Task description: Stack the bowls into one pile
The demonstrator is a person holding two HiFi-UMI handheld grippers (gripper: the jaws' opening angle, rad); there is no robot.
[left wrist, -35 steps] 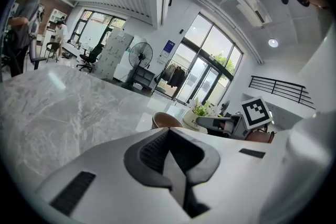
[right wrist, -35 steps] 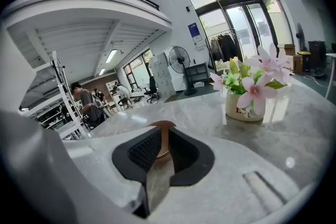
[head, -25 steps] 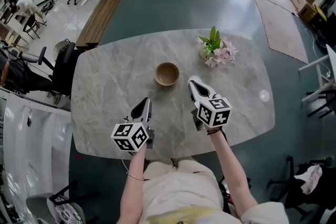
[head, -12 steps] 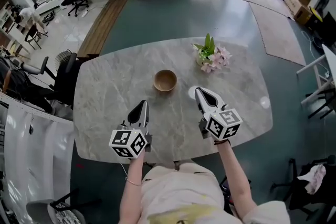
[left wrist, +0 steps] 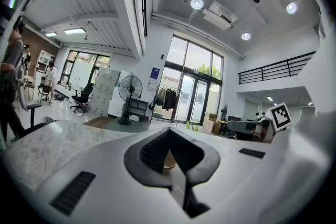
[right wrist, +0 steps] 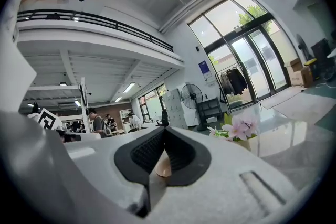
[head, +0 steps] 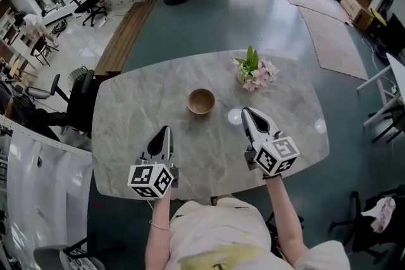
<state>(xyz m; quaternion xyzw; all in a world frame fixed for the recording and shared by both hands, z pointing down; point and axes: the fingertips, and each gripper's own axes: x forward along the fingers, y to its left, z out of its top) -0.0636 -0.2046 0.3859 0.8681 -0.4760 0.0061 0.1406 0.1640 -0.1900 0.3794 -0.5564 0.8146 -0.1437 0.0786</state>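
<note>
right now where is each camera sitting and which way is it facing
Head view: on the person's head, steeply down at the table; forearms, left gripper and right gripper show.
Left gripper view: on that gripper, along its shut jaws towards the bowl.
Right gripper view: likewise, flowers at right.
All share the bowl.

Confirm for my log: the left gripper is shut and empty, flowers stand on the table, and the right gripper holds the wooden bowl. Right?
No. The right gripper is shut and empty too; the head view shows the wooden bowl standing on the table, apart from it. The left gripper and the flowers are as you say.
</note>
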